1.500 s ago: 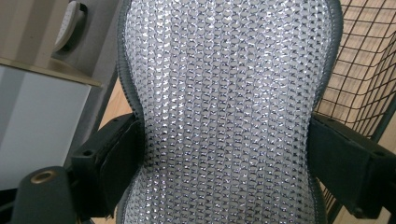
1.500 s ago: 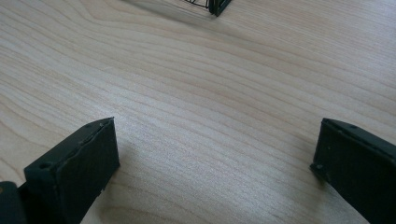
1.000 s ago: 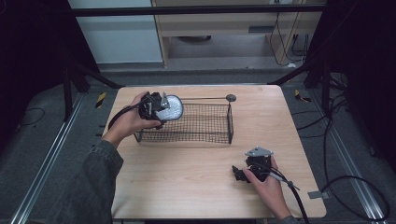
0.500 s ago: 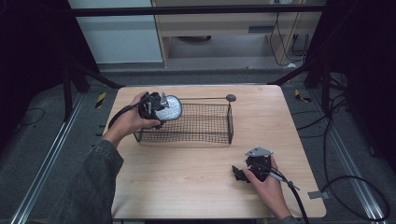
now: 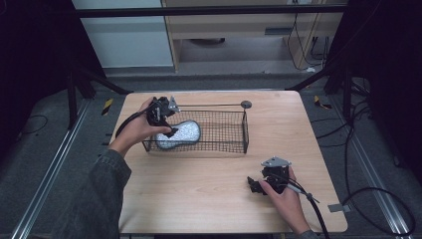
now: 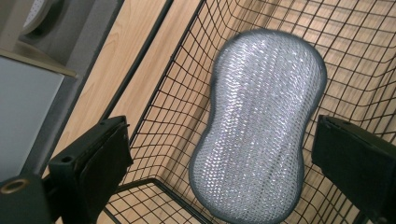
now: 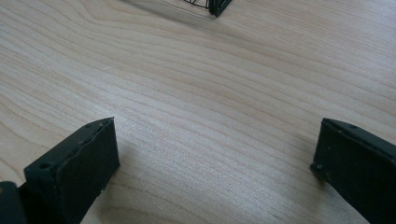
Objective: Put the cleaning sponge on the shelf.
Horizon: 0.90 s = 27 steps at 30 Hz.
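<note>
In the wire basket (image 5: 219, 130): silver scrub pad (image 5: 177, 134) is lying at its left end, apparently released.
Left gripper (image 5: 166, 131): hovering over the pad, jaws spread, touching nothing.
Right gripper (image 5: 255, 185): resting spread on the tabletop (image 5: 199, 189), idle, empty.

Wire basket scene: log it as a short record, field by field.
basket: black wire basket on the wooden table, far left half
contents: silver mesh scouring pad, lying inside at the basket's left end
left gripper: over the basket's left end, jaws open, apart from the pad
right gripper: low over bare table, near right, jaws open, nothing between them
</note>
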Each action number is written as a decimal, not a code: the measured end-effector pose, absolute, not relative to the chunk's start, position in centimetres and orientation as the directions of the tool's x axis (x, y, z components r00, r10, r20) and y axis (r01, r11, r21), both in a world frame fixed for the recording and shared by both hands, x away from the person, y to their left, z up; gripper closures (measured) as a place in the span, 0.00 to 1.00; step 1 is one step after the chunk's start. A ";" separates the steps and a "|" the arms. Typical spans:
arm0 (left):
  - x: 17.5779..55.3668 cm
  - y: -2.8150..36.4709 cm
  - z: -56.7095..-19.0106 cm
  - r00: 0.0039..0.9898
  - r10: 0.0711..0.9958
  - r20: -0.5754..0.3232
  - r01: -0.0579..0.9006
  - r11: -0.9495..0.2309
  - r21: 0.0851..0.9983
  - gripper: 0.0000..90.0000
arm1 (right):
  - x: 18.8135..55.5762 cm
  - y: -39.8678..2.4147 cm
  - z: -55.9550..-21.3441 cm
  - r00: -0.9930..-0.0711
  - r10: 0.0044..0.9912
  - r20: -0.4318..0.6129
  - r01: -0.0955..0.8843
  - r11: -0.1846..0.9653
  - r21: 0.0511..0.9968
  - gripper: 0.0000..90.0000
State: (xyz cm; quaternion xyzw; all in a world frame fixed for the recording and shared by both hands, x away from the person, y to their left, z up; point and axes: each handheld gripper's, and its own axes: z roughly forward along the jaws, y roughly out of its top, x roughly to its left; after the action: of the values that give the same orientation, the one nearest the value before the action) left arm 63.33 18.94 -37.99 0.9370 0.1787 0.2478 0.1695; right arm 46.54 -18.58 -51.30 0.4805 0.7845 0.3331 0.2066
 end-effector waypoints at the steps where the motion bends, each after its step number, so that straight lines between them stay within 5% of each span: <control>1: 63.3 19.0 -37.9 0.813 0.424 0.399 0.253 -0.875 0.413 0.05 | 46.6 -18.6 -51.3 -0.454 0.891 -0.005 0.615 0.317 0.722 0.00; 27: 59.9 18.2 -36.2 0.780 0.530 0.333 0.280 -0.771 0.572 0.06 | 46.5 -18.6 -51.3 -0.453 0.891 -0.005 0.616 0.317 0.721 0.00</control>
State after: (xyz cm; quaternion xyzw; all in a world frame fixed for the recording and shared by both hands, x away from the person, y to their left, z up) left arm 59.91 18.17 -36.22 0.9085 0.2228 0.2455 0.2543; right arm 46.54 -18.59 -51.31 0.4801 0.7847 0.3331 0.2069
